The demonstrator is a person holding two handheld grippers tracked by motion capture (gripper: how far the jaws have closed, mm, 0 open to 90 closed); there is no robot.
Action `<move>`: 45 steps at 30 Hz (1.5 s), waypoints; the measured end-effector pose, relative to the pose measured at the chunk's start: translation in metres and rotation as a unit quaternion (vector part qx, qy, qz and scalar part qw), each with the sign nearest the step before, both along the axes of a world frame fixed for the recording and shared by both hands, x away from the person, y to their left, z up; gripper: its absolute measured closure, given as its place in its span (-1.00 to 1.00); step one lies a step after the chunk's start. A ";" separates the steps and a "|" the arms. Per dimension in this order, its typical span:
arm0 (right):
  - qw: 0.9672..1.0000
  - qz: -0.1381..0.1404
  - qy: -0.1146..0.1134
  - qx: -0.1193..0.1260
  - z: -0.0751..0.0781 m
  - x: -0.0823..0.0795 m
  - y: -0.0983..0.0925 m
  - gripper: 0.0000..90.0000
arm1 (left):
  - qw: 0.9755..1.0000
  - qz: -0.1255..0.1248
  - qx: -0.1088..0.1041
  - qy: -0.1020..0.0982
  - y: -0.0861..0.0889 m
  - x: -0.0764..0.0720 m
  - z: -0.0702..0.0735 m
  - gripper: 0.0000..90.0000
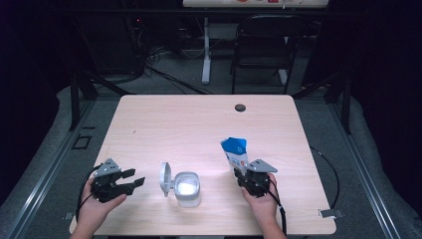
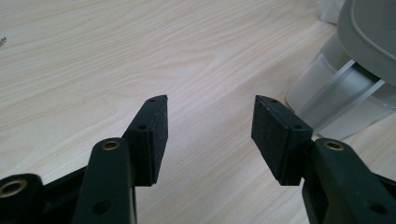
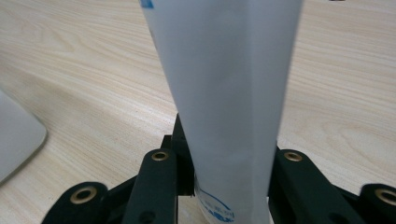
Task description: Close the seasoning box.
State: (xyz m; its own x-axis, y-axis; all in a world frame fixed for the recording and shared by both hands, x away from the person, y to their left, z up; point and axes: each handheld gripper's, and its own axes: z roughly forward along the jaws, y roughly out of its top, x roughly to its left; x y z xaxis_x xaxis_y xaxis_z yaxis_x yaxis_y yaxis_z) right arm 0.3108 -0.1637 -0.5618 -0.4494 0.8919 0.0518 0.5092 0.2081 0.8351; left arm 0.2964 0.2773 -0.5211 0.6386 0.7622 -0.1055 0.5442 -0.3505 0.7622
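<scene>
A: Near edge first. The left hand-held gripper (image 1: 130, 180) sits low over the table (image 1: 199, 124), jaws spread with nothing between them, pointing across at the clear container (image 1: 187, 188).

B: And that container stands near the front edge, its grey lid (image 1: 165, 179) flipped up on the side facing the left hand-held gripper. In the left gripper view the container (image 2: 336, 100) is just beyond the right jaw, apart from it.

A: Over to the right hand-held gripper (image 1: 244, 175). It has the blue-and-white pouch (image 1: 235, 153) standing upright between its jaws. In the right gripper view the pouch (image 3: 224, 93) fills the gap; whether the pads truly press it, I can't quite tell from this angle, though it looks pinched.

B: Open wood between pouch and container, and plenty beyond them. Only a small dark grommet (image 1: 240, 107) near the far edge.

A: Past the table: grey floor, loose cables (image 1: 164, 74), a black folding chair (image 1: 263, 45), dark surroundings.
</scene>
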 end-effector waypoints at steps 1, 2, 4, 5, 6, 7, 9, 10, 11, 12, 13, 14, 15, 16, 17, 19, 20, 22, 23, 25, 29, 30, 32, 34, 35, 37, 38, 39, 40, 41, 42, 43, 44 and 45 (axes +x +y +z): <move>1.000 0.001 0.001 -0.001 0.000 0.000 0.000 0.56 | 1.000 0.000 0.000 -0.001 0.000 0.000 0.000 0.04; 1.000 0.002 0.002 -0.003 -0.001 0.000 0.000 0.55 | 1.000 0.000 0.000 0.000 0.000 0.000 0.000 0.04; 1.000 0.003 0.004 -0.007 -0.001 0.000 0.000 0.52 | 1.000 0.000 -0.001 -0.003 -0.001 0.000 0.001 0.04; 1.000 0.001 0.007 -0.009 -0.002 -0.001 0.000 0.51 | 1.000 0.000 -0.001 -0.003 -0.001 0.000 0.001 0.04; 1.000 0.002 0.008 -0.009 -0.002 -0.001 -0.001 0.50 | 1.000 0.000 -0.001 -0.003 -0.001 0.000 0.001 0.04; 1.000 0.003 0.007 -0.009 -0.003 -0.001 -0.002 0.49 | 1.000 -0.001 -0.002 -0.005 -0.001 0.001 0.001 0.04; 1.000 0.001 0.008 -0.006 -0.003 -0.002 -0.002 0.46 | 1.000 -0.003 -0.004 -0.005 -0.002 0.001 0.002 0.04; 1.000 0.000 0.011 -0.005 -0.003 -0.002 -0.003 0.43 | 1.000 -0.003 -0.003 -0.004 -0.002 0.002 0.003 0.04; 1.000 0.001 0.014 -0.006 -0.003 -0.003 -0.004 0.40 | 1.000 -0.004 -0.005 -0.006 -0.003 0.002 0.003 0.04; 1.000 0.002 0.016 -0.010 -0.003 -0.003 -0.005 0.37 | 1.000 -0.004 -0.005 -0.007 -0.004 0.002 0.003 0.04; 1.000 0.002 0.017 -0.012 -0.004 -0.004 -0.006 0.35 | 1.000 -0.003 -0.006 -0.006 -0.005 0.003 0.003 0.04; 1.000 0.000 0.016 -0.009 -0.004 -0.004 -0.007 0.34 | 1.000 -0.003 -0.006 -0.006 -0.005 0.003 0.003 0.04; 1.000 0.000 0.016 -0.009 -0.004 -0.004 -0.007 0.34 | 1.000 -0.007 -0.005 -0.006 -0.005 0.004 0.003 0.04; 1.000 -0.004 0.020 -0.005 -0.006 -0.005 -0.010 0.30 | 1.000 -0.010 -0.005 -0.007 -0.007 0.005 0.004 0.04; 1.000 -0.004 0.022 -0.005 -0.006 -0.006 -0.011 0.29 | 1.000 -0.010 -0.007 -0.007 -0.008 0.005 0.004 0.04; 1.000 -0.004 0.026 -0.001 -0.007 -0.007 -0.013 0.24 | 1.000 -0.013 -0.006 -0.008 -0.009 0.007 0.004 0.04; 1.000 -0.004 0.026 -0.001 -0.007 -0.007 -0.014 0.23 | 1.000 -0.014 -0.005 -0.007 -0.010 0.007 0.005 0.04; 1.000 -0.007 0.029 -0.001 -0.008 -0.009 -0.016 0.20 | 1.000 -0.016 -0.006 -0.009 -0.012 0.008 0.006 0.04; 1.000 -0.009 0.027 -0.003 -0.008 -0.010 -0.017 0.17 | 1.000 -0.017 -0.008 -0.009 -0.013 0.009 0.006 0.04; 1.000 -0.010 0.027 0.000 -0.008 -0.011 -0.019 0.16 | 1.000 -0.019 -0.008 -0.010 -0.014 0.010 0.006 0.04; 1.000 -0.009 0.028 0.002 -0.009 -0.013 -0.022 0.15 | 1.000 -0.021 -0.010 -0.010 -0.016 0.012 0.006 0.04; 1.000 -0.009 0.028 0.001 -0.008 -0.013 -0.022 0.15 | 1.000 -0.021 -0.010 -0.010 -0.016 0.012 0.006 0.04; 1.000 -0.011 0.027 0.005 -0.008 -0.014 -0.023 0.14 | 1.000 -0.022 -0.009 -0.011 -0.017 0.012 0.007 0.04; 1.000 -0.008 0.027 0.000 -0.007 -0.015 -0.024 0.12 | 1.000 -0.022 -0.011 -0.011 -0.016 0.012 0.007 0.04; 1.000 -0.009 0.027 -0.001 -0.006 -0.015 -0.024 0.12 | 1.000 -0.022 -0.011 -0.011 -0.016 0.012 0.007 0.04; 1.000 -0.010 0.024 0.005 -0.006 -0.016 -0.024 0.10 | 1.000 -0.022 -0.012 -0.011 -0.016 0.012 0.008 0.05; 1.000 -0.010 0.023 0.005 -0.005 -0.016 -0.024 0.09 | 1.000 -0.022 -0.013 -0.013 -0.017 0.012 0.007 0.05; 1.000 -0.010 0.020 0.007 -0.004 -0.017 -0.024 0.08 | 1.000 -0.023 -0.013 -0.012 -0.017 0.012 0.008 0.05; 1.000 -0.011 0.019 0.006 -0.004 -0.017 -0.024 0.07 | 1.000 -0.023 -0.013 -0.013 -0.017 0.012 0.008 0.06; 1.000 -0.012 0.017 0.006 -0.003 -0.017 -0.024 0.05 | 1.000 -0.023 -0.013 -0.013 -0.017 0.012 0.008 0.06; 1.000 -0.012 0.016 0.005 -0.002 -0.018 -0.024 0.05 | 1.000 -0.024 -0.012 -0.014 -0.017 0.011 0.010 0.06; 1.000 -0.013 0.018 0.003 -0.001 -0.018 -0.024 0.04 | 1.000 -0.024 -0.012 -0.015 -0.017 0.011 0.011 0.06; 1.000 -0.012 0.019 0.005 -0.001 -0.018 -0.024 0.04 | 0.999 -0.024 -0.014 -0.016 -0.017 0.011 0.012 0.06; 1.000 -0.008 0.022 -0.010 0.001 -0.018 -0.023 0.04 | 0.999 -0.024 -0.014 -0.017 -0.017 0.010 0.012 0.07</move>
